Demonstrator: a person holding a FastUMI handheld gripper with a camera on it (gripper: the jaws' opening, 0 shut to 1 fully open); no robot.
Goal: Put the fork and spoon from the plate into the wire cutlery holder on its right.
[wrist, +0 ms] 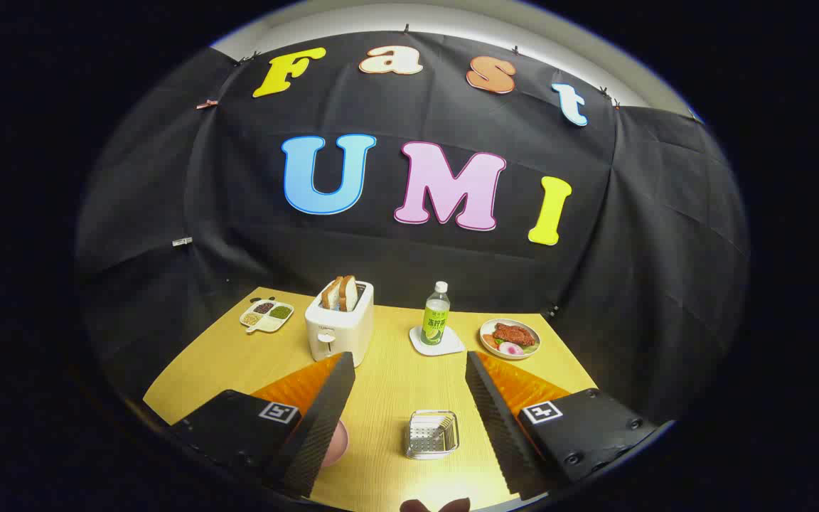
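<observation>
My gripper (409, 384) hangs spread wide and empty above the yellow wooden table (388, 384). The small silver wire cutlery holder (432, 434) sits between my fingers, cutlery handles seemingly inside; the round pink plate (338, 439) peeks beside my left finger

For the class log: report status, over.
Gripper open, holding nothing. Wire cutlery holder between the fingers. Pink plate mostly hidden behind one finger; fork and spoon not discernible. Nothing in the way.
</observation>
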